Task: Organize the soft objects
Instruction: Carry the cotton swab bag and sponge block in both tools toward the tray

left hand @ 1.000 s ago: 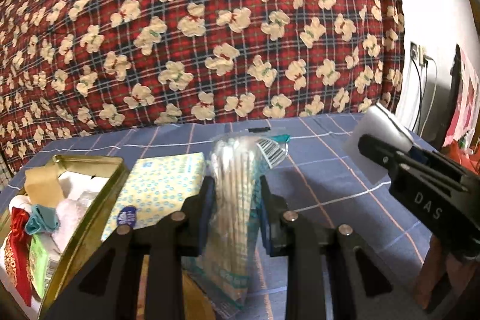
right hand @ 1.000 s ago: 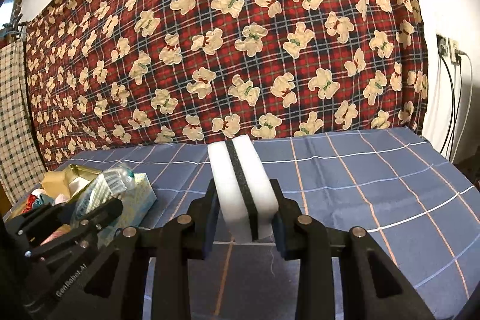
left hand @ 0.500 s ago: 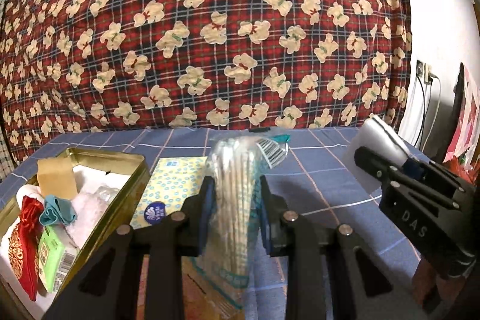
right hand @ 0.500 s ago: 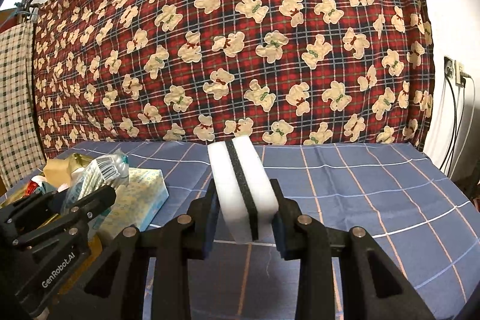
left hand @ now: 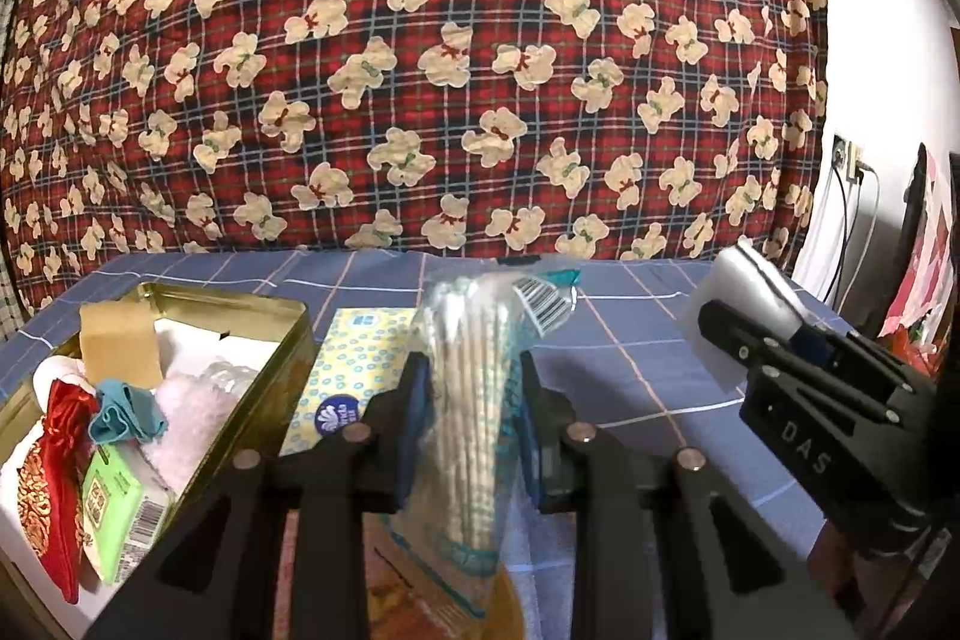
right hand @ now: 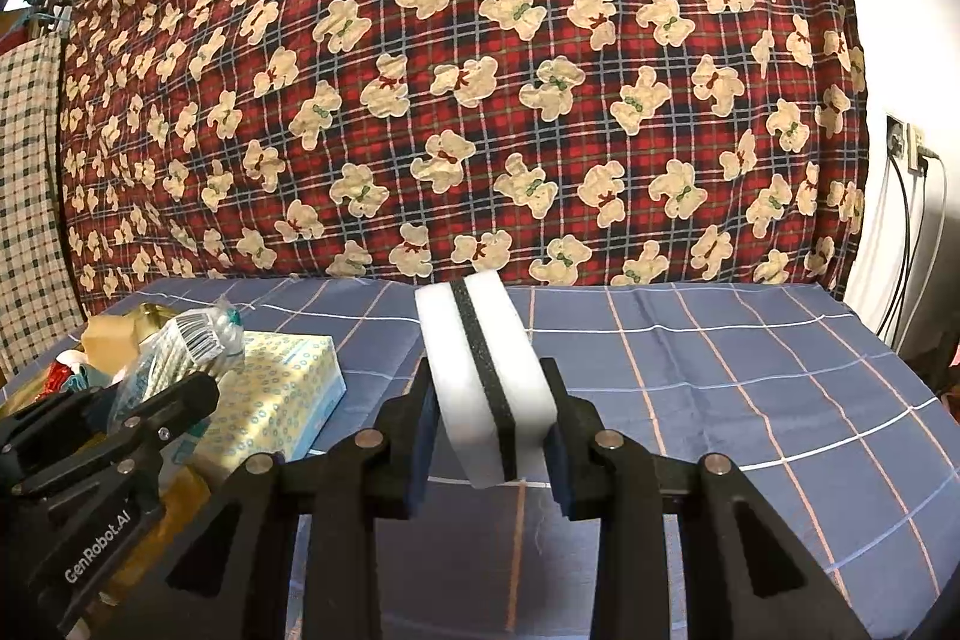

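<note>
Lifted higher than a second ago: more of the gold tin (left hand: pixel 294 334) open to view, its contents clear below. Ready, probably, for dropping in. Left gripper (left hand: pixel 471 400) clamped on the bag of cotton swabs (left hand: pixel 474 388), long axis pointing away, barcode end forward. Right gripper (right hand: pixel 489 418) clamped on the sponge (right hand: pixel 480 376), held on edge above the blue cloth (right hand: pixel 720 358), long axis forward. Tissue pack (left hand: pixel 354 370) just beside the tin.
</note>
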Motion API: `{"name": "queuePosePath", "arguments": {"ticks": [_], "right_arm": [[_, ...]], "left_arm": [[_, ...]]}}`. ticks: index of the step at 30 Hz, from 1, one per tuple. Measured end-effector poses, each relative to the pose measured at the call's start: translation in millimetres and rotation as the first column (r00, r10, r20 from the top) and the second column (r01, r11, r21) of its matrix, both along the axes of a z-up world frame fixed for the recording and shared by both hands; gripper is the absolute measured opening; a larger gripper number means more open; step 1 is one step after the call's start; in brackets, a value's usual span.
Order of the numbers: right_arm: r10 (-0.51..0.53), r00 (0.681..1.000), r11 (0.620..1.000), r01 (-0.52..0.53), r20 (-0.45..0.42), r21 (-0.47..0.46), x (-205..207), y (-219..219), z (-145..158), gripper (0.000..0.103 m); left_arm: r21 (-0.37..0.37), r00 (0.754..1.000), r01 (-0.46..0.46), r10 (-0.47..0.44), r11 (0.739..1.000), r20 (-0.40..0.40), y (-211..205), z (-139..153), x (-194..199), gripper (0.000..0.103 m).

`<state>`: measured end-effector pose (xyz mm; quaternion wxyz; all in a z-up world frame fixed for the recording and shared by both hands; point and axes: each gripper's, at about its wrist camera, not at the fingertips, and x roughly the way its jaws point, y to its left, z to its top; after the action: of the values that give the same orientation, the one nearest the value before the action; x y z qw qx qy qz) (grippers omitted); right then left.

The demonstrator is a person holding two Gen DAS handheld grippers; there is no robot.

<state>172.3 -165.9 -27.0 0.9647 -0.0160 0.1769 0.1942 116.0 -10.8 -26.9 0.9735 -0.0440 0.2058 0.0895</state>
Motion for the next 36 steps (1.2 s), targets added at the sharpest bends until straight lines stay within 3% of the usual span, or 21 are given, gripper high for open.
{"name": "queuePosePath", "arguments": {"ticks": [7, 14, 36], "right_arm": [[0.000, 1.000, 1.000, 0.000, 0.005, -0.002, -3, 8, 1, 0.034], [0.010, 1.000, 1.000, -0.010, -0.029, 0.001, 0, 20, 0, 0.034], [0.044, 0.999, 0.999, -0.044, 0.017, -0.017, -14, 56, 0, 0.034]], "left_arm": [[0.025, 1.000, -0.007, 0.006, 1.000, 0.018, 1, 2, -7, 0.026], [-0.030, 1.000, -0.009, 0.009, 0.999, 0.006, 16, 0, -6, 0.026], [-0.082, 0.997, -0.068, 0.071, 0.994, 0.032, 42, -1, -20, 0.026]]}}
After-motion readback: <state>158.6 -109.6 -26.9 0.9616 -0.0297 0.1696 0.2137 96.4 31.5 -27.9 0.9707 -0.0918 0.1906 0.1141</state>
